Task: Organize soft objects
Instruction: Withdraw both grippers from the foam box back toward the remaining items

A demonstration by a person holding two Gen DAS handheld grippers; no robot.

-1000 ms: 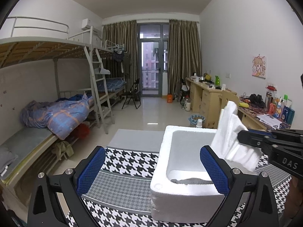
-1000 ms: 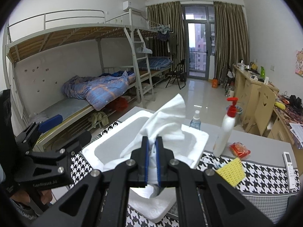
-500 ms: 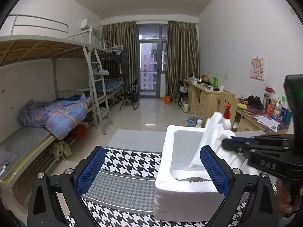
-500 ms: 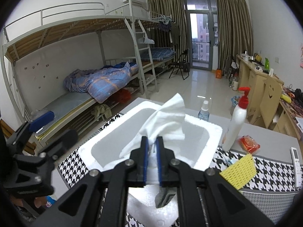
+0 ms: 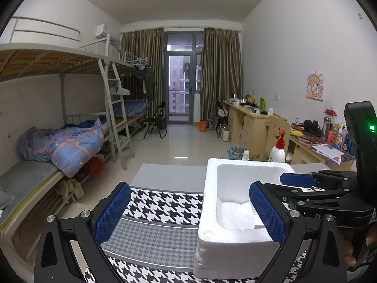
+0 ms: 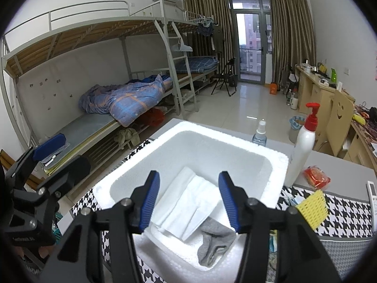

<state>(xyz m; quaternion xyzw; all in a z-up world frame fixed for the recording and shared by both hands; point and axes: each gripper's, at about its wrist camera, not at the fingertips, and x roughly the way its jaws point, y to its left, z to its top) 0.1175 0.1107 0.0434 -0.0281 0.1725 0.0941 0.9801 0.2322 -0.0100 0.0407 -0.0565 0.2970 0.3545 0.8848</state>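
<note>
White cloth (image 6: 188, 202) lies folded in the foam box (image 6: 278, 165), w/ a grey sock (image 6: 215, 243) beside it at the near corner. Right gripper (image 6: 188, 202) hovers just above the cloth; its jaws have just been opening, now spread wide w/ nothing between the pads, so the cloth is released. Left gripper (image 5: 188, 212) is also wide open, empty, over the houndstooth mat (image 5: 160, 212) just left of the box.

Progress, judging by layout: two soft items are boxed. A yellow sponge (image 6: 312, 208) and a red packet (image 6: 315, 176) sit on the table right of the box; the sponge prob. comes next, the packet unclear.

View diffs: right wrist cam shows the sock, sponge, packet, spray bottle (image 6: 260, 133) and full box interior. Left wrist cam shows only a corner of the cloth, no sock, but shows the right gripper from the side over the box rim, plus the pump bottle (image 5: 278, 151) behind.
</note>
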